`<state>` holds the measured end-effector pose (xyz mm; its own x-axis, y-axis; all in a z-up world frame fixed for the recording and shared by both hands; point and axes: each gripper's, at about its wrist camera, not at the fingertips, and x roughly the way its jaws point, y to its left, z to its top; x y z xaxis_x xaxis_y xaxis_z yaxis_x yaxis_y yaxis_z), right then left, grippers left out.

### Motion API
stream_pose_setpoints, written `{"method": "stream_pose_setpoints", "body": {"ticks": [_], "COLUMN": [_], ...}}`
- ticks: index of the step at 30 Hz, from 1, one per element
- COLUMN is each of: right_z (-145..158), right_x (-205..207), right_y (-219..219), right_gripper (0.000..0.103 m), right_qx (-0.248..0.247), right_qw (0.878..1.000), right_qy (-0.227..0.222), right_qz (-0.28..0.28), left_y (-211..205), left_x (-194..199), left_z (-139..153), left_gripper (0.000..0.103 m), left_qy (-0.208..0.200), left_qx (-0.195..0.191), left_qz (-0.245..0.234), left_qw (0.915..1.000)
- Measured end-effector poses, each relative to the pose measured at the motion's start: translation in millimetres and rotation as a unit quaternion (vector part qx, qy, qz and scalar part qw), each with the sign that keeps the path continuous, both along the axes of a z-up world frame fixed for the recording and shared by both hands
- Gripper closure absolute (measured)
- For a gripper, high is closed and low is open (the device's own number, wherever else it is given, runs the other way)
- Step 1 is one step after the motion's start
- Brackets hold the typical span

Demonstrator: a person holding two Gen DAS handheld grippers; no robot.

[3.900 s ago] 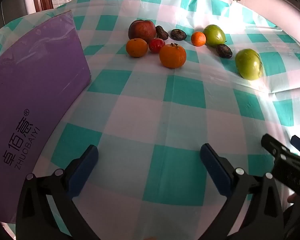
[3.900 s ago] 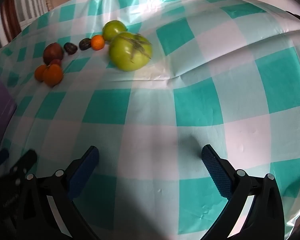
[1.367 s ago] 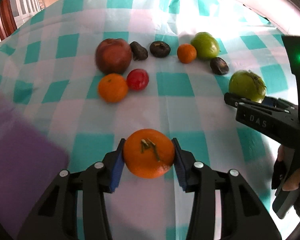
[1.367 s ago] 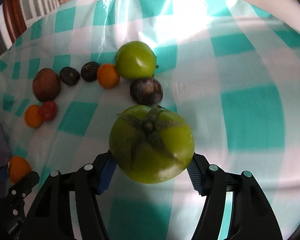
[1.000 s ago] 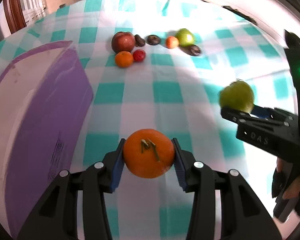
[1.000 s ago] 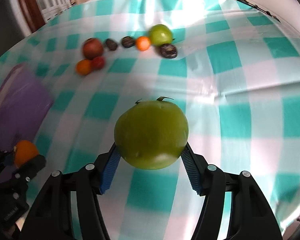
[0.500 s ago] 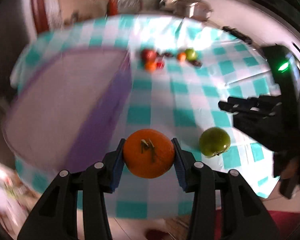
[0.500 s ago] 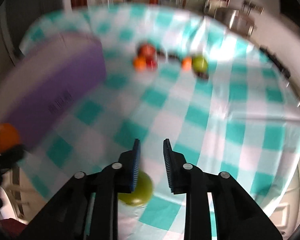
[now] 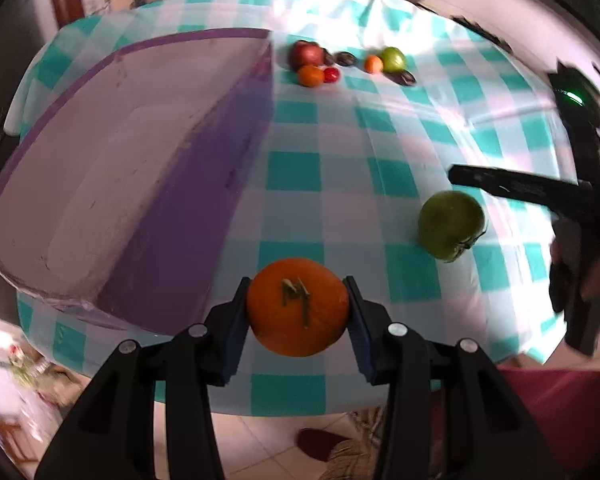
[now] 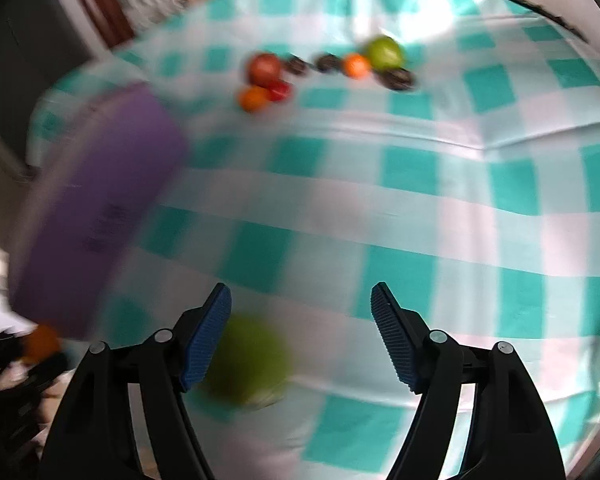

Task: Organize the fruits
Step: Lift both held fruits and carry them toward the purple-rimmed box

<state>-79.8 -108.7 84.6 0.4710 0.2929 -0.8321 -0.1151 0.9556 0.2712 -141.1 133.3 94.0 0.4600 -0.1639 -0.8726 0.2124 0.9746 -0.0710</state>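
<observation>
My left gripper (image 9: 298, 310) is shut on an orange (image 9: 298, 306) and holds it high above the table's near edge, right of a purple bin (image 9: 132, 176). A big green tomato (image 9: 450, 224) lies loose on the checked cloth; in the blurred right wrist view it (image 10: 252, 364) sits below and left of my open, empty right gripper (image 10: 300, 328). The right gripper's body (image 9: 540, 192) shows at the right of the left wrist view.
Several other fruits (image 9: 348, 64) lie in a cluster at the far side of the table: a red apple, a small orange, a red tomato, dark plums, a green tomato. The tablecloth edge (image 9: 300, 404) drops to the floor right below me.
The right gripper, shut and empty half a second ago after losing the green tomato, has opened wide. The tomato lies on the cloth. Both grippers rose and pulled back; the left keeps its orange.
</observation>
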Motion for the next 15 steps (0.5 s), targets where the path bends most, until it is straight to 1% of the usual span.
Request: {"method": "stream_pose_setpoints", "body": {"ticks": [2,4,5,6,7,9,13,15], "right_z": [-9.5,-30.3,-38.8,-44.5,-45.7,-49.2,-48.3,-45.9], "right_x": [-8.2,-11.7,-11.9,-10.5,-8.3,-0.7,23.2,38.9], "right_y": [12.2,25.1,30.7,34.1,36.7,39.4,50.6,45.4], "right_gripper": [0.016,0.017,0.02,0.021,0.022,0.019,0.019,0.019], "right_qx": [-0.001,-0.032,-0.052,-0.063,-0.068,-0.066,-0.064,-0.047], "right_qw": [1.0,0.998,0.996,0.996,0.996,0.996,0.997,0.999], "right_qy": [0.014,0.039,0.037,0.034,0.022,0.017,0.011,0.014], "right_qz": [0.028,0.048,0.056,0.06,0.061,0.054,0.036,0.009], "left_y": [0.5,-1.7,-1.6,-0.7,0.0,1.7,5.9,8.8], "left_x": [-2.5,-6.2,-8.4,-9.9,-11.3,-15.9,-22.8,-25.1], "left_z": [-1.4,-2.4,-0.7,1.4,4.2,11.8,24.8,31.3], "left_gripper": [0.058,0.058,0.058,0.058,0.058,0.058,0.058,0.058], "left_qy": [-0.002,-0.003,-0.005,-0.008,-0.012,-0.022,-0.037,-0.044], "left_qx": [-0.01,-0.014,-0.018,-0.02,-0.019,-0.015,0.001,0.007], "left_qz": [-0.001,-0.006,-0.009,-0.011,-0.014,-0.017,-0.02,-0.021], "left_qw": [0.9999,0.9999,0.9998,0.9997,0.9997,0.9995,0.9991,0.9988]}}
